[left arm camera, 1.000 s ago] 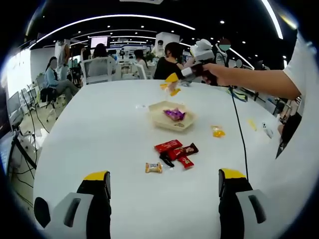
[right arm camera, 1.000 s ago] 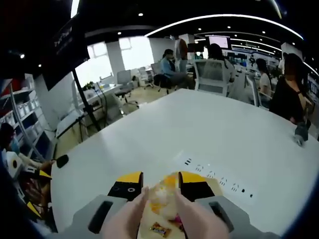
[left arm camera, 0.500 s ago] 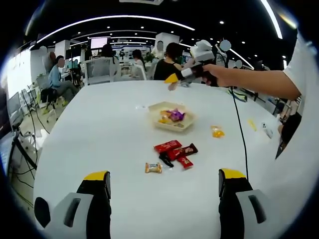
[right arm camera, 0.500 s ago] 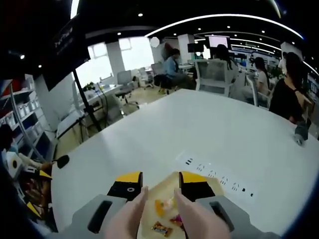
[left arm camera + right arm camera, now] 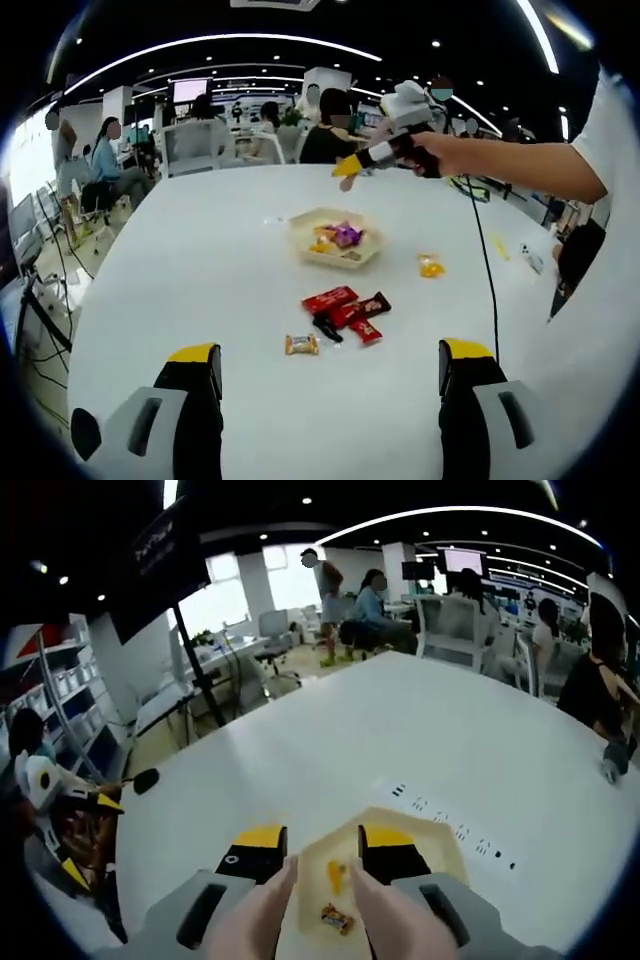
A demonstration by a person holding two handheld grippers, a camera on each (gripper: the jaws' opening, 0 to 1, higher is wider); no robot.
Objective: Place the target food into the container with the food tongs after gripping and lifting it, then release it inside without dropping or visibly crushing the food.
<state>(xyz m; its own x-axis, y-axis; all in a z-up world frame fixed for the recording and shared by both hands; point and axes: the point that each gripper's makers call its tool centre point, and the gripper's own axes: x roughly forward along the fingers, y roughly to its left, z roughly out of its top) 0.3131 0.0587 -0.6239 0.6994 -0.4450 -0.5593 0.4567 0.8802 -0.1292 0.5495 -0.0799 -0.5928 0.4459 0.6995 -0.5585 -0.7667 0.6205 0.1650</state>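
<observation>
A shallow beige tray (image 5: 368, 252) sits mid-table holding a yellow food piece (image 5: 322, 243) and a purple-wrapped sweet (image 5: 347, 234). A person's hand holds my right gripper (image 5: 347, 170) in the air above and behind the tray. In the right gripper view, my right gripper (image 5: 322, 840) clasps pale food tongs (image 5: 372, 905). The tong tips stand apart with nothing between them. Through that gap I see the tray (image 5: 430, 845) with the yellow piece (image 5: 335, 876) lying in it. My left gripper (image 5: 330, 355) is open and bare, low over the table's near side.
Red-wrapped sweets (image 5: 340, 305), a caramel-coloured one (image 5: 300, 345) and a yellow one (image 5: 432, 265) lie loose on the white table (image 5: 200, 260). A black cable (image 5: 485, 270) trails from the right gripper. Seated people and chairs line the far edge.
The yellow piece that the tongs held a second ago has dropped into the tray. The right gripper has since risen a little above it. The left gripper's jaws stayed open.
</observation>
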